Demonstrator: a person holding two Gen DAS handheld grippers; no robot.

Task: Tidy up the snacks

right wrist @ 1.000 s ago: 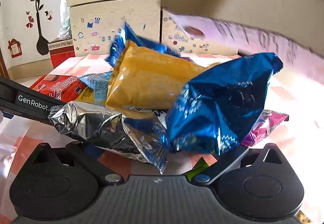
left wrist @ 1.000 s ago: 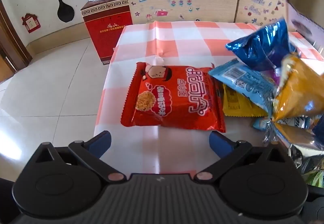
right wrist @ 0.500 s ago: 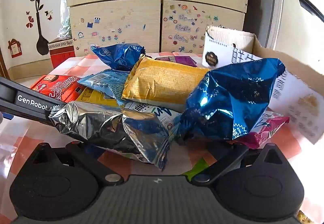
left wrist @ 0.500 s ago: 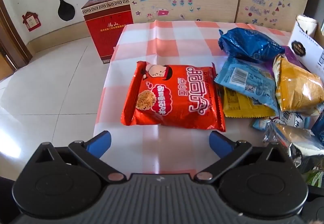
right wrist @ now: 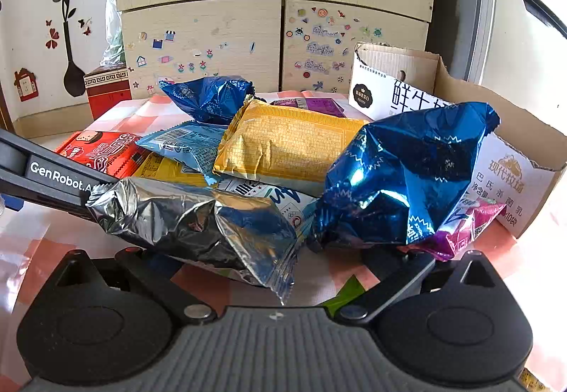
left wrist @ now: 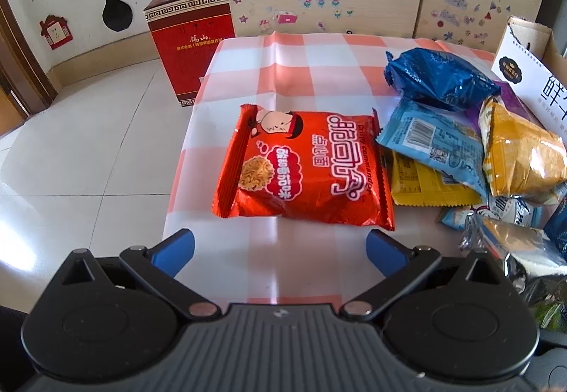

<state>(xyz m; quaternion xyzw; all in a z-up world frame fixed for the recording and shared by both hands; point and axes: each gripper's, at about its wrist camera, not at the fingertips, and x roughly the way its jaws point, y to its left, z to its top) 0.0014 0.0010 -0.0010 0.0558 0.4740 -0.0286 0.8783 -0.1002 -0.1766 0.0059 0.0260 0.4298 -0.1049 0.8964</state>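
A red noodle packet (left wrist: 304, 168) lies flat on the checked table just beyond my open, empty left gripper (left wrist: 280, 246). To its right is a pile of snacks: a dark blue bag (left wrist: 439, 80), a light blue packet (left wrist: 432, 144), a yellow packet (left wrist: 425, 186) and an orange bag (left wrist: 521, 158). In the right wrist view a silver bag (right wrist: 191, 222) and a dark blue bag (right wrist: 407, 172) lie over my right gripper (right wrist: 273, 268), hiding its fingertips. The orange bag (right wrist: 287, 144) lies behind them. The jaws stand wide apart.
An open cardboard box (right wrist: 496, 129) stands at the table's right side, also seen in the left wrist view (left wrist: 531, 73). A stickered cabinet (right wrist: 269, 41) is behind the table. A red box (left wrist: 191, 37) stands on the floor to the left. The table edge (left wrist: 177, 179) is near.
The snacks that were tumbling out of the tipped box have settled into a pile on the table. The box now stands upright at the right. Both grippers have stayed put.
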